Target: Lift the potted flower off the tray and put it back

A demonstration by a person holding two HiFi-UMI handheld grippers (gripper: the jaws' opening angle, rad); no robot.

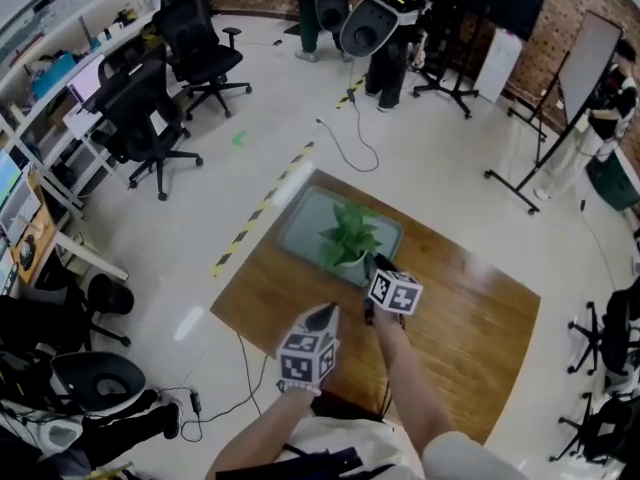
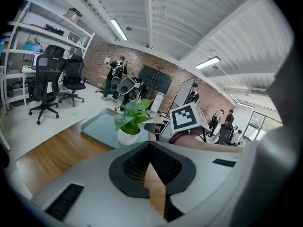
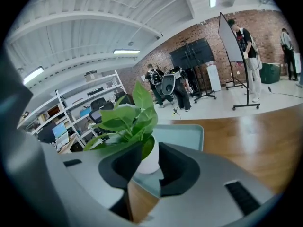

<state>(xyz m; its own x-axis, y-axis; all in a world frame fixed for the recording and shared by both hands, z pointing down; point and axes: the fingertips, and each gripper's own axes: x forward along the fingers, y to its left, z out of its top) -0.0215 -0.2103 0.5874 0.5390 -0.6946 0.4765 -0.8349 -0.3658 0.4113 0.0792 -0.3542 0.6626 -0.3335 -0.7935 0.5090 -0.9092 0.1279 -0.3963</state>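
Potted flower (image 1: 350, 240) upright on tray (image 1: 300, 223), near its front edge. Right gripper (image 3: 149, 159): jaws wide, white pot framed between them, not gripped. Left gripper (image 2: 150, 146): closed, empty. Risk: drooping leaves pinched under one jaw; off-centre squeeze tips pot

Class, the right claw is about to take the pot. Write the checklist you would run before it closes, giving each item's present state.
1. The right claw is open: ok.
2. The pot lines up with the gap between its jaws: ok.
3. The jaws are far enough round the pot: cannot tell.
4. The leaves are clear of the pads: not ok, some droop over one pad.
5. The pot stands upright on the tray: ok.
6. The left claw is shut and away from the pot: ok.
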